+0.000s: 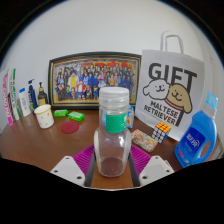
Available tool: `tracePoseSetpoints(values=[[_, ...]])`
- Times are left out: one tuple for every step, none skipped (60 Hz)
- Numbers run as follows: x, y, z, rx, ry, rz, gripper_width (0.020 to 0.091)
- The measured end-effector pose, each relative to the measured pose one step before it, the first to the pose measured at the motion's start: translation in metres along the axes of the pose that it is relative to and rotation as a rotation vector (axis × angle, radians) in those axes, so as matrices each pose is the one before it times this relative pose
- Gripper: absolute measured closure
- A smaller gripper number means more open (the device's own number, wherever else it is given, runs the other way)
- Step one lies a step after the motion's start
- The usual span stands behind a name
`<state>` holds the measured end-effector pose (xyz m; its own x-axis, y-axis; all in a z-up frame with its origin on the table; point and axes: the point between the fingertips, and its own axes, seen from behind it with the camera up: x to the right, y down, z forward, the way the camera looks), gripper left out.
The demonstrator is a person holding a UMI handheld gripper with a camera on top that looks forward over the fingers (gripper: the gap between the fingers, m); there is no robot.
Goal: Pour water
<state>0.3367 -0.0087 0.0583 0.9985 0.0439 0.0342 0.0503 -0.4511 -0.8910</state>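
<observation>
1. The clear plastic bottle with a pale green cap [113,135] stands upright on the brown wooden counter [40,148], between the pink pads of the tongs [113,168].
2. Whether the pads press its sides or merely flank it, I cannot tell.
3. Upright keeps any water in until pouring.
4. Behind the bottle: white gift bag [172,92], framed group photo [92,78].

My fingers [112,172] stand apart, with the jar [113,133] between them on the table [30,150]. Behind the jar, a framed photo [93,79] leans at the wall. Right of the jar stands a gift bag [171,88], with a spray bottle [198,135] before it. Left of the jar sit a small dish [70,127] and a cup [44,116]; farther left stands a row of bottles [26,99].
</observation>
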Motion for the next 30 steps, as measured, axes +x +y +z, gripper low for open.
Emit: tracePoseSetpoints(values=[[-0.00013, -0.00097, 0.00072, 0.00496, -0.00404, 0.0011, 0.0560], [0.00070, -0.00008, 0.00064, 0.00118, -0.00060, 0.0010, 0.0565], [0.00008, -0.00079, 0.00024, 0.00143, -0.00122, 0.0053, 0.0570], [-0.00002, -0.00026, 0.00033, 0.00196, -0.00255, 0.0059, 0.0585], [0.00045, 0.00001, 0.00011, -0.00093, 0.00089, 0.0048, 0.0588], [0.00017, -0.00045, 0.00033, 0.00329, 0.00048, 0.0047, 0.0605], [0.00047, 0.00036, 0.00030, -0.00075, 0.00101, 0.0052, 0.0607], [0.00001, 0.00000, 0.00010, -0.00037, 0.00018, 0.0037, 0.0624], [0.00027, -0.00035, 0.00003, 0.00032, 0.00042, 0.0020, 0.0627], [0.00030, -0.00001, 0.00000, -0.00121, 0.00139, 0.0005, 0.0646], [0.00055, 0.00006, -0.00009, -0.00150, 0.00348, -0.0011, 0.0649], [0.00072, -0.00043, 0.00007, -0.00102, 0.00357, -0.0023, 0.0667], [0.00137, -0.00102, -0.00009, -0.00277, 0.00171, -0.0034, 0.0671], [0.00046, -0.00099, 0.00016, 0.00006, 0.00503, -0.0052, 0.0673], [-0.00009, -0.00149, -0.00022, 0.00089, 0.00346, -0.0078, 0.0690], [0.00021, -0.00233, -0.00014, 0.00288, 0.00512, -0.0078, 0.0693], [0.00021, -0.00230, -0.00014, 0.00188, 0.00594, -0.0091, 0.0692], [-0.00015, -0.00281, -0.00020, 0.00233, 0.00498, -0.0086, 0.0692], [-0.00079, -0.00304, -0.00020, 0.00143, 0.00266, -0.0093, 0.0692], [-0.00097, -0.00329, -0.00022, 0.00122, 0.00243, -0.0099, 0.0693], [-0.00090, -0.00354, -0.00130, 0.00130, 0.00679, -0.0109, 0.0693], [0.00029, -0.00426, -0.00008, 0.00422, 0.00861, -0.0126, 0.0693], [0.00006, -0.00450, 0.00000, 0.00404, 0.00838, -0.0141, 0.0693], [-0.00030, -0.00442, 0.00026, 0.00301, 0.00670, -0.0156, 0.0692], [-0.00061, -0.00459, 0.00025, 0.00238, 0.00624, -0.0160, 0.0692], [-0.00040, -0.00511, 0.00043, 0.00325, 0.00760, -0.0146, 0.0693], [-0.00011, -0.00531, 0.00058, 0.00358, 0.00868, -0.0133, 0.0693], [-0.00016, -0.00497, 0.00068, 0.00294, 0.00574, -0.0142, 0.0694], [-0.00162, -0.00541, 0.00094, 0.00089, 0.00805, -0.0173, 0.0693], [-0.00104, -0.00533, 0.00078, 0.00035, 0.00671, -0.0203, 0.0693]])
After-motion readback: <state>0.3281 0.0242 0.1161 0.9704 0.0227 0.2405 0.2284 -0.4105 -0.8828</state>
